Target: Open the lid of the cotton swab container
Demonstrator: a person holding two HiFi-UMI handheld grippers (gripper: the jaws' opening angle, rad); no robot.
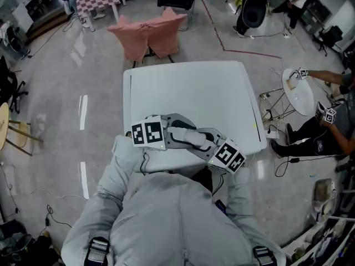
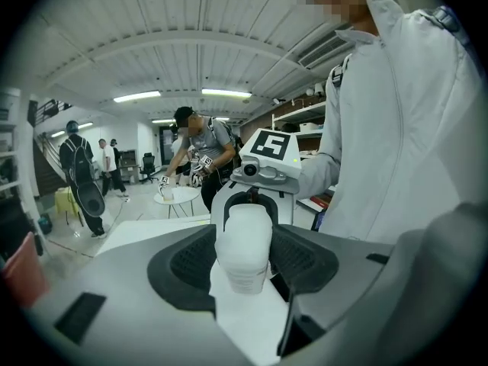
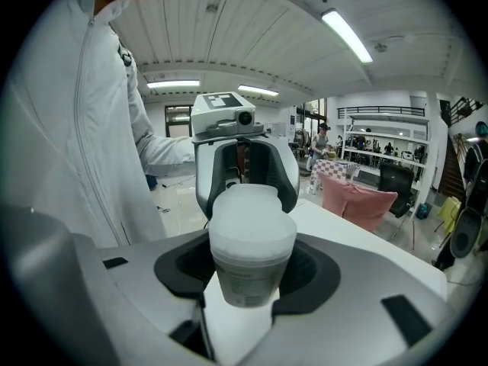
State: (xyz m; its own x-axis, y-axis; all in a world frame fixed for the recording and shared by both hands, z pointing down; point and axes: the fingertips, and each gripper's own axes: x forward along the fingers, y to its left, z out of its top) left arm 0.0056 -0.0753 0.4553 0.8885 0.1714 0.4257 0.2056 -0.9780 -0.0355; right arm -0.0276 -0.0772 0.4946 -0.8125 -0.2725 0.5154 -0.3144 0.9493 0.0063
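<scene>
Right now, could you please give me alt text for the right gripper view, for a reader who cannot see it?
A translucent white cotton swab container, lid on, stands clamped between the dark jaws of the right gripper above a white table. The left gripper faces it from close behind, beside the person's pale jacket.

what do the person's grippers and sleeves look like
The left hand-held gripper and right hand-held gripper have smooth grey shells with dark textured pads inside the jaws. Each carries a cube of black-and-white square markers. The sleeves are light grey.
</scene>
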